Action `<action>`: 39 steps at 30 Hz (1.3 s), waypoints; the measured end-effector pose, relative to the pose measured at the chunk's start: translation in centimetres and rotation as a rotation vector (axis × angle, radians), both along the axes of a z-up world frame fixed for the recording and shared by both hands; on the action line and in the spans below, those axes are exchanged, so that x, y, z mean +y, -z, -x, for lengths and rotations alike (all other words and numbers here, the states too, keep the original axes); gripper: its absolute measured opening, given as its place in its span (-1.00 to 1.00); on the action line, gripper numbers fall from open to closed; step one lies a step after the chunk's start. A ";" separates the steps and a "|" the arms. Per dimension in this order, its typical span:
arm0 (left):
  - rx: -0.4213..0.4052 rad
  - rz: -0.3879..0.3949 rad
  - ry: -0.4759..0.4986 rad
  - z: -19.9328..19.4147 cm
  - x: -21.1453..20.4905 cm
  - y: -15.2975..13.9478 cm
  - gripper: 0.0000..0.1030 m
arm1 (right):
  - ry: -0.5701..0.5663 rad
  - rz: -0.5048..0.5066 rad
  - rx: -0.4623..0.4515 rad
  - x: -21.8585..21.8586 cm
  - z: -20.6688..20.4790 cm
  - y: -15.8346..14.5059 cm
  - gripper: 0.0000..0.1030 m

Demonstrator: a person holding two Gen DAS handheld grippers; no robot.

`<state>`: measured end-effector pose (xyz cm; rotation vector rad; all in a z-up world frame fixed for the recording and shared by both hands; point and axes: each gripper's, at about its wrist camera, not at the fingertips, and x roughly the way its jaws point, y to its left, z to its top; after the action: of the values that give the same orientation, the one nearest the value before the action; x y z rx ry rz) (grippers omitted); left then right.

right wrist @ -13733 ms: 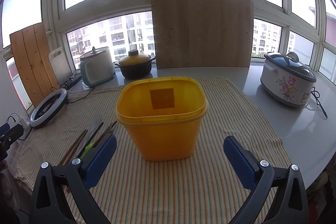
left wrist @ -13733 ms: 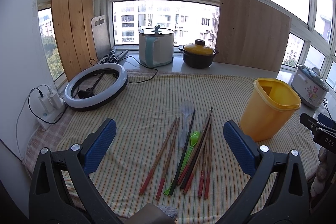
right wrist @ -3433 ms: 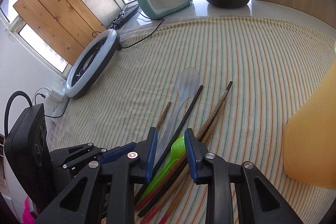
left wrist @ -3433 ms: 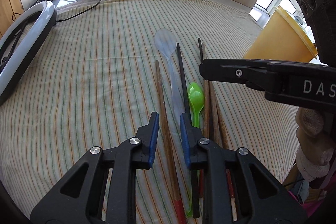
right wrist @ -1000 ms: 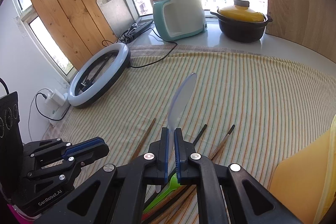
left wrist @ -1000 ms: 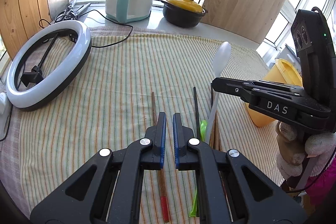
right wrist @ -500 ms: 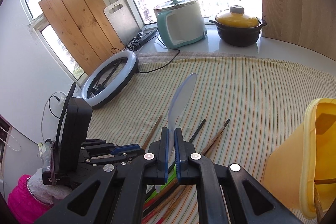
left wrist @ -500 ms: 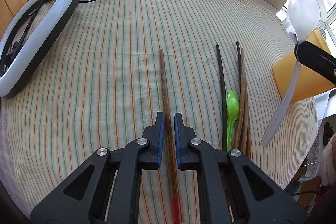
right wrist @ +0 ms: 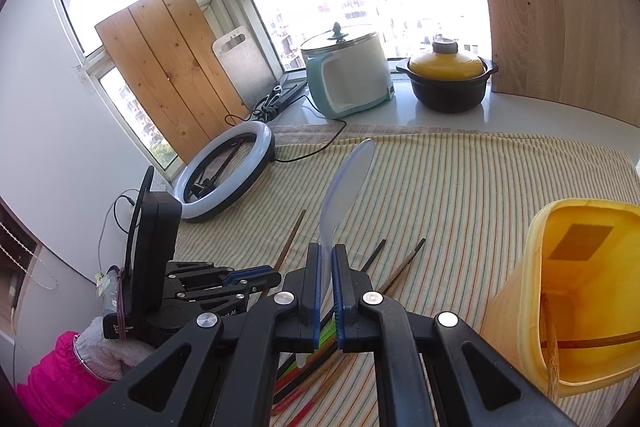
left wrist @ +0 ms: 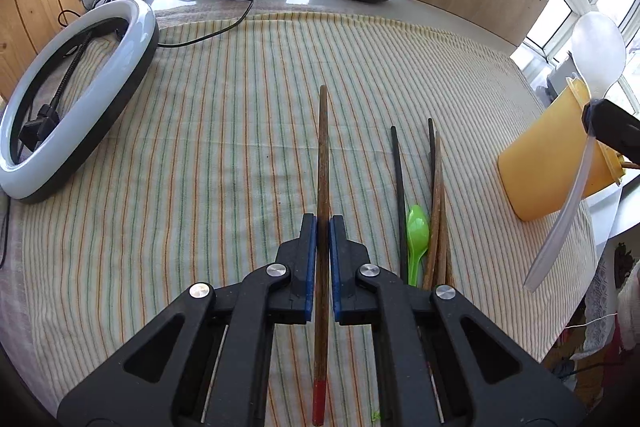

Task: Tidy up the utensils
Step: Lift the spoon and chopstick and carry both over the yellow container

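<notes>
Currently left gripper clamped on red-tipped wooden chopstick, right gripper clamped on translucent spoon beside yellow bin

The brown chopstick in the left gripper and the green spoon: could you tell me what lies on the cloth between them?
In the left wrist view, one black chopstick lies between the brown chopstick and the green spoon; otherwise bare striped cloth.

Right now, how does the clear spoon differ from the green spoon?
The clear spoon is clamped in the right gripper, off the cloth, bowl upward; the green spoon lies flat on the striped cloth among chopsticks. The clear one is translucent and looks longer; the green one is opaque. Both look plastic.
</notes>
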<state>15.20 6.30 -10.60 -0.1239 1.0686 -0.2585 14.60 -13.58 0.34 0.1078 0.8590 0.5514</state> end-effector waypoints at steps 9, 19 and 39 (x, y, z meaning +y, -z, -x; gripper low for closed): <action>-0.150 0.065 0.008 0.9 -1.0 -6.2 -0.92 | -0.001 -0.057 -0.078 -2.3 1.9 -3.4 -0.95; -0.274 0.131 0.047 1.5 -3.0 -11.7 -0.92 | 0.040 -0.101 -0.169 -6.0 3.8 -6.7 -0.95; -0.422 0.223 0.134 1.3 -8.7 -18.5 -0.92 | 0.297 -0.012 -0.288 -16.0 3.7 -8.3 -0.95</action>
<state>13.93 -2.43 7.86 -0.1884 0.6267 -0.5009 10.94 -29.56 8.64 0.1601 0.5456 0.2838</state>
